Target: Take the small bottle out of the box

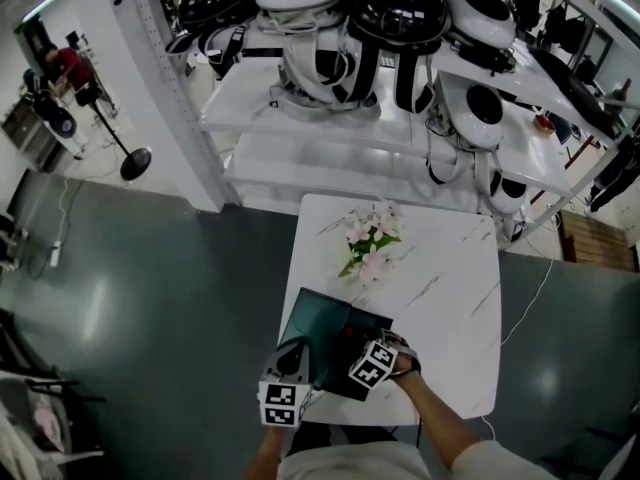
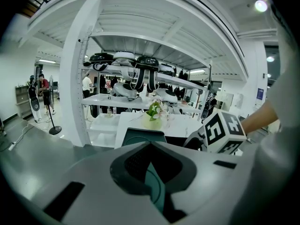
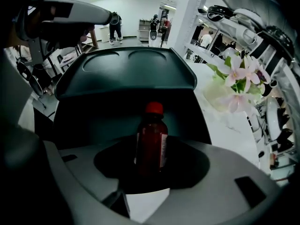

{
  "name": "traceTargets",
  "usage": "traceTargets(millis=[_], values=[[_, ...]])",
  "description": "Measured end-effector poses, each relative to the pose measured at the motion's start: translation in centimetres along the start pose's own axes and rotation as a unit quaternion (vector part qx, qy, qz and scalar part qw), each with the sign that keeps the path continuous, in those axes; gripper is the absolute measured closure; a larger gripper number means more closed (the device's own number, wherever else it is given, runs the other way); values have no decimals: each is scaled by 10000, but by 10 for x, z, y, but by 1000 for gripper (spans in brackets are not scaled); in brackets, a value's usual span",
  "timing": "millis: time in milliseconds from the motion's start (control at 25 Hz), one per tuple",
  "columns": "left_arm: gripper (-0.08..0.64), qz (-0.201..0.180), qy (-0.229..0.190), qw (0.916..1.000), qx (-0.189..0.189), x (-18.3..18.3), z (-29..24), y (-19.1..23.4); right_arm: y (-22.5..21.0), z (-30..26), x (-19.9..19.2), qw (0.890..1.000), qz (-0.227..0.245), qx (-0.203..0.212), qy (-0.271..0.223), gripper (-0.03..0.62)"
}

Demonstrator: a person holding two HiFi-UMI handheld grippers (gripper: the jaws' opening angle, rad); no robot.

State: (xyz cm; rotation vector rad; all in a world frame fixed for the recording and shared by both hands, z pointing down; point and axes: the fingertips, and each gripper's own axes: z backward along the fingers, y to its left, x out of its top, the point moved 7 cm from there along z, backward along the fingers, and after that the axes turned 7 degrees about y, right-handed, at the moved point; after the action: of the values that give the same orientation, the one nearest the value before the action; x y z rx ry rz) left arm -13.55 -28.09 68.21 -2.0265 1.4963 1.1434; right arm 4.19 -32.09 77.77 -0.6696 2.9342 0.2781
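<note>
- My left gripper (image 1: 293, 366): clamped on the box (image 1: 312, 318) rim at 7 o'clock, steadying it.
- My right gripper (image 1: 360, 354): tipped down from 4 o'clock, jaws apart astride the small bottle (image 3: 151, 142), not yet squeezing.
- Small bottle: upright inside the box, lid (image 3: 126, 74) raised at 12 o'clock for access.

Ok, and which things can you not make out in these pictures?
Bottle: head view, hidden under the right gripper.
Bottle's label: right gripper view, too dark to read.
Bottle's base: right gripper view, covered by the gripper's own body.
Rest of the box inside: right gripper view, too dark.
</note>
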Motion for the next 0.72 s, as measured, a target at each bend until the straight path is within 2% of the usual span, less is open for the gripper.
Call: traceTargets(millis=[440, 720], values=[[541, -28, 6, 10000, -10, 2, 2, -1, -2, 0, 0, 9998, -161, 39, 105, 370], [541, -39, -6, 10000, 29, 2, 6, 3, -2, 16, -3, 9974, -595, -48, -395, 370]])
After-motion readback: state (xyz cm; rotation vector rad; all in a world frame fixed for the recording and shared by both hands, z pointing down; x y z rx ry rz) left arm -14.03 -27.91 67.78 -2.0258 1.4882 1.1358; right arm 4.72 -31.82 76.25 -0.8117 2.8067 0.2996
